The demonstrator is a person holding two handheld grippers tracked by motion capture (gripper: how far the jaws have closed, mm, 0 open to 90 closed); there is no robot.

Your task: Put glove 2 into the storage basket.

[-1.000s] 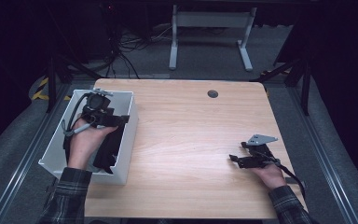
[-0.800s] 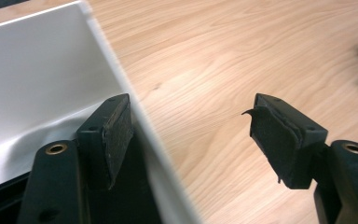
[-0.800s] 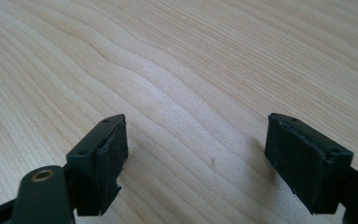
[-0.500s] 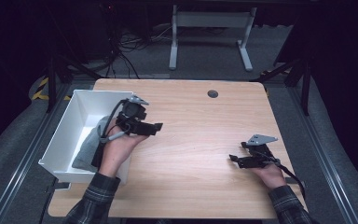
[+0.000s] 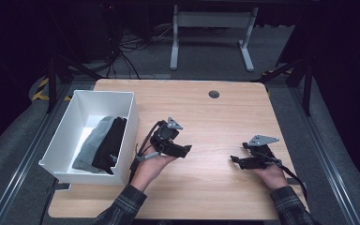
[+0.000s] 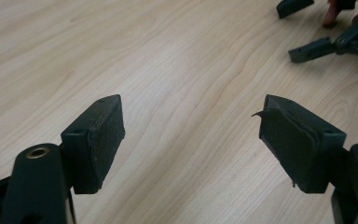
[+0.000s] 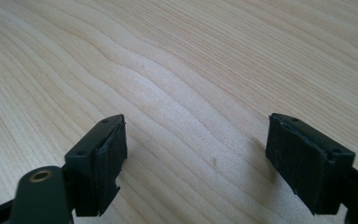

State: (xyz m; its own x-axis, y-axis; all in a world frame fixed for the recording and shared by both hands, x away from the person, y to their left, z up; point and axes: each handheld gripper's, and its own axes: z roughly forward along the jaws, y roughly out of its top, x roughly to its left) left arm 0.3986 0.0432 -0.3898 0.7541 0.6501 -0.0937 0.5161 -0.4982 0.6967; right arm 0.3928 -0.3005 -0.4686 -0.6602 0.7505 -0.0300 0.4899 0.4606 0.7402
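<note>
1. A white rectangular bin [image 5: 70, 140] sits at the left edge of the wooden table [image 5: 215, 117], its long side running away from the person, its near left corner hanging slightly past the table's edge.
2. Inside the bin lie folded cloths: a grey cloth [image 5: 93, 140] toward the left wall and a black cloth [image 5: 111, 143] just beside it on the right, touching it and leaning against the bin's right wall. They fill the middle and near part of the floor; the far part of the bin's floor shows bare white.
3. The left tongs [image 5: 185, 151] are held in the person's left hand [image 5: 152, 164] over the table, just to the right of the bin and outside it, pointing toward the right tongs. In the left gripper view the left tongs [image 6: 191, 135] stand wide apart with bare wood between the jaws and nothing held.
4. The right tongs [image 5: 234, 161] rest low at the table's right side in the person's right hand [image 5: 272, 176], pointing left, well apart from the bin. In the right gripper view the right tongs [image 7: 196, 149] are spread wide over bare wood grain, gripping nothing.
5. The right tongs also appear at the top right corner of the left gripper view.
6. A small dark round grommet [image 5: 213, 94] is set in the table near its far edge.
</note>
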